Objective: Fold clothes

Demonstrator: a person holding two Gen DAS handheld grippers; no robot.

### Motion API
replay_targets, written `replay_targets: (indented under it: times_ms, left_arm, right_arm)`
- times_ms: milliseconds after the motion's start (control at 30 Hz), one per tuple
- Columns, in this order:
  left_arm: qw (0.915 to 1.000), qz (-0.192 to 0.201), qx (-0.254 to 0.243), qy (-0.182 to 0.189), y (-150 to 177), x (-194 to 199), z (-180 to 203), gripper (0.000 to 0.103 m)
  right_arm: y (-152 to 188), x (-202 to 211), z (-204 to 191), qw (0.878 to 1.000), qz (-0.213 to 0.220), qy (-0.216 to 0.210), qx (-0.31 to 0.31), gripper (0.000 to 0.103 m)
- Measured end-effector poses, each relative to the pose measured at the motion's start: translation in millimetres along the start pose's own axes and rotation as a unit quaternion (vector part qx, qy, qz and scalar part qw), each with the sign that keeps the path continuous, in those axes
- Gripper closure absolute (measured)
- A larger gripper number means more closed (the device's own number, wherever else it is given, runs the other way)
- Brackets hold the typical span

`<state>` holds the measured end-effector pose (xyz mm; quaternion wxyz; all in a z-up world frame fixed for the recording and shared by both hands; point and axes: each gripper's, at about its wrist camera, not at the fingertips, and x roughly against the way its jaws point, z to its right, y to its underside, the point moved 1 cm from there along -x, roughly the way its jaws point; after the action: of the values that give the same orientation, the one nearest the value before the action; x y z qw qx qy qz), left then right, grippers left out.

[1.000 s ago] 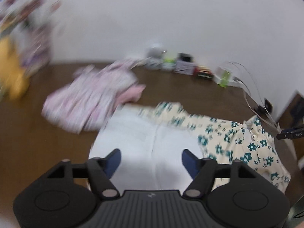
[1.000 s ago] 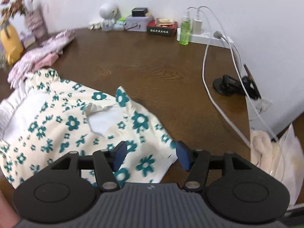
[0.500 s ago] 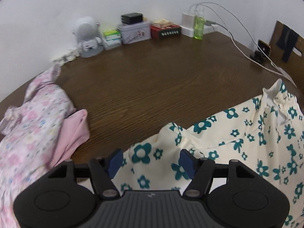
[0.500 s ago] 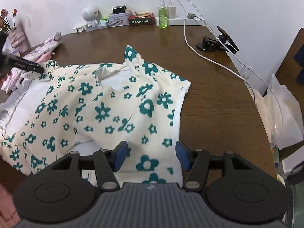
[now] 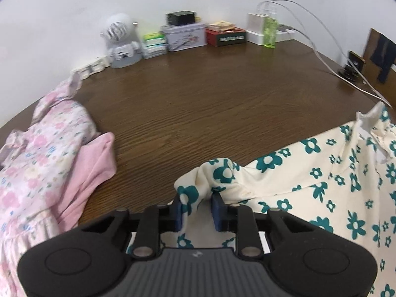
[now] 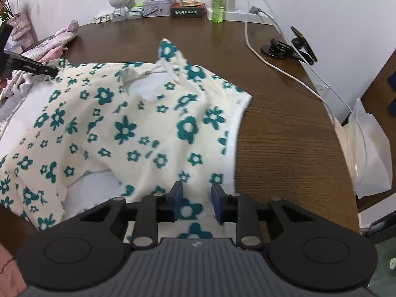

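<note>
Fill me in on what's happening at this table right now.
A person with a gripper in each hand is folding a cream shirt with teal flowers on a brown wooden table. The left gripper has a bunched corner of the shirt between its fingers; the right gripper straddles the shirt's near edge, jaws partly closed. The shirt lies spread over a white garment. A pile of pink floral clothes sits off to the left.

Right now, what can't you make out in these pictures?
- Left wrist view: the gripper body hides where the left gripper bites the flowered shirt.
- Right wrist view: the shirt's near hem disappears under the right gripper.
- Red box: label too small to read.
</note>
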<state>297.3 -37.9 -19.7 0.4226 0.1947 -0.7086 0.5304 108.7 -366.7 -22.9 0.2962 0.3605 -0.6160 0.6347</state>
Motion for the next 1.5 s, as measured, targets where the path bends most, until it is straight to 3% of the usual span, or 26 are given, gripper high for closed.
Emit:
replay_targets:
  times_ms: [167, 300, 367, 400, 533, 733, 800, 1133, 1167, 1233, 1267, 1300, 1400, 1500]
  left_arm:
    - [0.9997, 0.004, 0.021, -0.012, 4.9, 3.0, -5.9, 0.081]
    - [0.9993, 0.006, 0.033, -0.015, 7.6, 5.1, -7.9, 0.081]
    - [0.9991, 0.008, 0.038, -0.017, 9.0, 6.1, -8.9, 0.08]
    - [0.999, 0.008, 0.04, -0.018, 9.4, 6.4, -9.0, 0.08]
    - [0.9989, 0.01, 0.04, -0.02, 10.1, 7.3, -6.7, 0.08]
    - [0.9987, 0.016, 0.048, -0.012, 12.4, 7.8, -9.6, 0.078]
    - [0.9986, 0.018, 0.049, -0.011, 13.0, 8.3, -9.9, 0.077]
    - [0.9982, 0.026, 0.052, -0.014, 15.0, 9.9, -9.1, 0.077]
    - [0.9981, 0.027, 0.054, -0.013, 15.4, 10.0, -9.1, 0.077]
    - [0.9978, 0.031, 0.059, -0.007, 16.6, 10.6, -10.1, 0.073]
    - [0.9976, 0.032, 0.062, -0.002, 17.9, 12.3, -11.3, 0.067]
    - [0.9972, 0.032, 0.068, 0.0, 19.5, 15.1, -12.3, 0.059]
    - [0.996, 0.05, 0.073, 0.008, 26.5, 34.8, -11.3, 0.053]
    - [0.9957, 0.065, 0.062, 0.024, 41.7, 63.9, -1.4, 0.053]
  right_arm:
    - [-1.6, -2.1, 6.9, 1.0, 0.003, -0.008, 0.008, 0.079]
    - [-34.5, 10.6, 12.3, 0.994, 0.05, -0.086, -0.035, 0.077]
    - [-60.8, 13.6, 3.2, 0.988, 0.069, -0.133, -0.032, 0.067]
    - [-74.5, 8.5, -5.5, 0.986, 0.066, -0.151, -0.025, 0.058]
    - [-121.7, -35.0, -40.2, 0.985, 0.018, -0.168, -0.01, 0.057]
    - [-161.3, -99.5, -64.2, 0.982, -0.043, -0.174, -0.059, 0.066]
    - [-159.5, -110.1, -64.6, 0.981, -0.057, -0.171, -0.065, 0.099]
    - [-142.2, -105.1, -58.1, 0.985, -0.054, -0.148, -0.066, 0.102]
    - [-143.3, -104.3, -59.3, 0.986, -0.054, -0.147, -0.063, 0.1]
    - [-143.7, -98.3, -55.8, 0.981, -0.045, -0.167, -0.084, 0.087]
    - [-141.6, -87.8, -52.9, 0.98, -0.03, -0.179, -0.084, 0.067]
    - [-139.4, -77.0, -49.9, 0.978, -0.015, -0.19, -0.082, 0.059]
    - [-125.0, -43.9, -52.5, 0.982, 0.01, -0.188, -0.033, 0.057]
    - [-98.1, -29.7, -64.1, 0.987, -0.009, -0.159, 0.034, 0.058]
